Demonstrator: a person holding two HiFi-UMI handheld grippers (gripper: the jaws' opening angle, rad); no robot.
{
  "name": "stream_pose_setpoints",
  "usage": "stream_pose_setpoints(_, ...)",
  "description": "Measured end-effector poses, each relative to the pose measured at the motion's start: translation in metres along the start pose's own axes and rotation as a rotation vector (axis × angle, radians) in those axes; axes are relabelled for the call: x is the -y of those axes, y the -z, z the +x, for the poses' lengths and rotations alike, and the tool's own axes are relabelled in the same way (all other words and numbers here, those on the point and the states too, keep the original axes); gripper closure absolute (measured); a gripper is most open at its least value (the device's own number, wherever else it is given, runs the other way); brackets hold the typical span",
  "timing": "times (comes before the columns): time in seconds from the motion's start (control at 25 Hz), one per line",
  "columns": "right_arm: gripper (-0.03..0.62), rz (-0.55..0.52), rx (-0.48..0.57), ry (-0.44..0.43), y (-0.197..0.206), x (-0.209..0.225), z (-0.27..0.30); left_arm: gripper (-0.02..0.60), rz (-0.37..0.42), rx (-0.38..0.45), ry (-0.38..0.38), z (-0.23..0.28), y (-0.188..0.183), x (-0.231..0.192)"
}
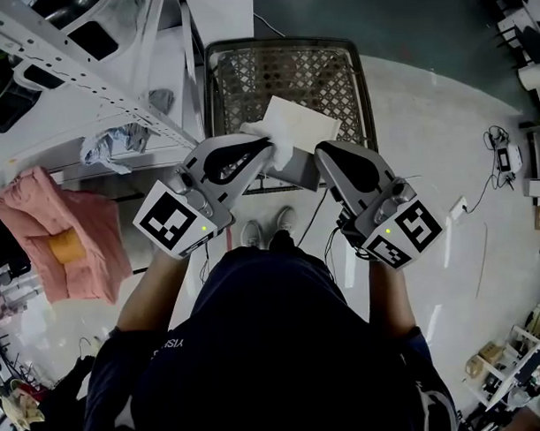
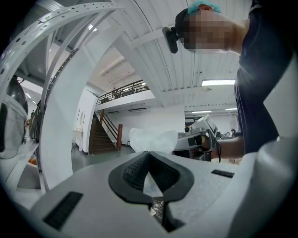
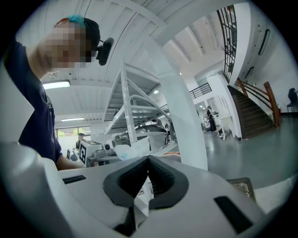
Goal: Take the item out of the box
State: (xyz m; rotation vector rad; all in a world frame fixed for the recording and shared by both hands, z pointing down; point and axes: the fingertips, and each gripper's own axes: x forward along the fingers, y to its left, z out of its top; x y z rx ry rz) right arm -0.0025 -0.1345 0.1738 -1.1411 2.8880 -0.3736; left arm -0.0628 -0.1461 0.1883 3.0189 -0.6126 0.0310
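I hold a white plastic package [image 1: 299, 123] up in front of me, above a wire basket [image 1: 238, 70] on the floor. A grey part [image 1: 297, 170] hangs under it between the grippers; I cannot tell what it is. My left gripper [image 1: 269, 148] is shut on the package's crumpled left edge, and translucent plastic [image 2: 153, 138] sticks out past its jaws [image 2: 149, 157]. My right gripper [image 1: 320, 152] is shut on the right edge, with a thin printed sheet [image 3: 144, 188] pinched between its jaws [image 3: 148, 160]. Each gripper shows in the other's view: the right gripper [image 2: 201, 135] and the left gripper [image 3: 93, 151].
A white metal shelf rack [image 1: 89, 93] stands close on my left, with a pink cloth [image 1: 63, 235] hanging beside it. Cables and a small device [image 1: 507, 158] lie on the floor at right. My shoes [image 1: 269, 230] are just behind the basket. A staircase [image 2: 100, 135] is far off.
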Motion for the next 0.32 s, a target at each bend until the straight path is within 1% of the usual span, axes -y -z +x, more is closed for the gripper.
stream_pose_setpoints(0.12, 0.569, 0.003, -0.001, -0.004, 0.0013, 0.0002, -0.0006, 0.574, -0.001, -0.015, 0.004, -0.0002, 0.0051, 0.0015)
stream_pose_setpoints(0.32, 0.569, 0.008, -0.004, -0.008, 0.004, 0.0027, -0.0036, 0.574, -0.004, -0.017, 0.002, 0.003, 0.007, 0.0044)
